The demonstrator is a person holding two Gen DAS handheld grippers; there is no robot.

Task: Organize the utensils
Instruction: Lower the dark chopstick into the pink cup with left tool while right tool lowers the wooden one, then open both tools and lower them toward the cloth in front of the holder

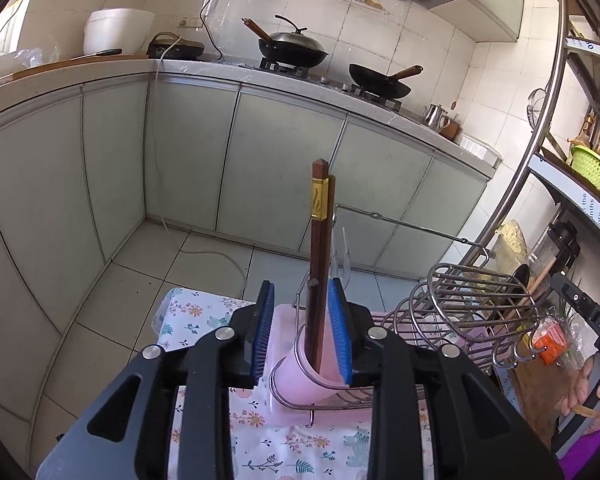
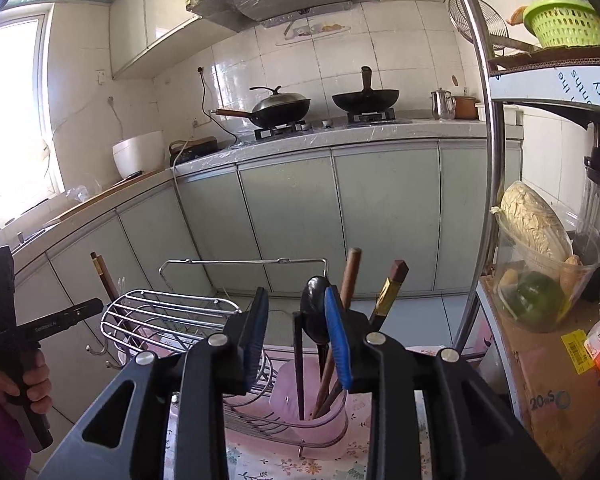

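- Here, a pale green run of kitchen cabinets fills the background, with two black woks on the stove above it.
- A table under a floral cloth carries a wire utensil rack with pink plastic cups set in its rings.
- The left gripper stands with its blue-padded jaws part open around a pair of dark brown chopsticks; the chopsticks stand upright in the pink cup, close to the right-hand pad, and whether that pad touches them I cannot tell.
- The right gripper is likewise part open, with nothing pinched between its pads; beyond it another pink cup holds a black spoon, a wooden handle and a gold-banded chopstick, all leaning right.
- A hand in a purple sleeve grips the left tool's handle at the left edge of the right wrist view.
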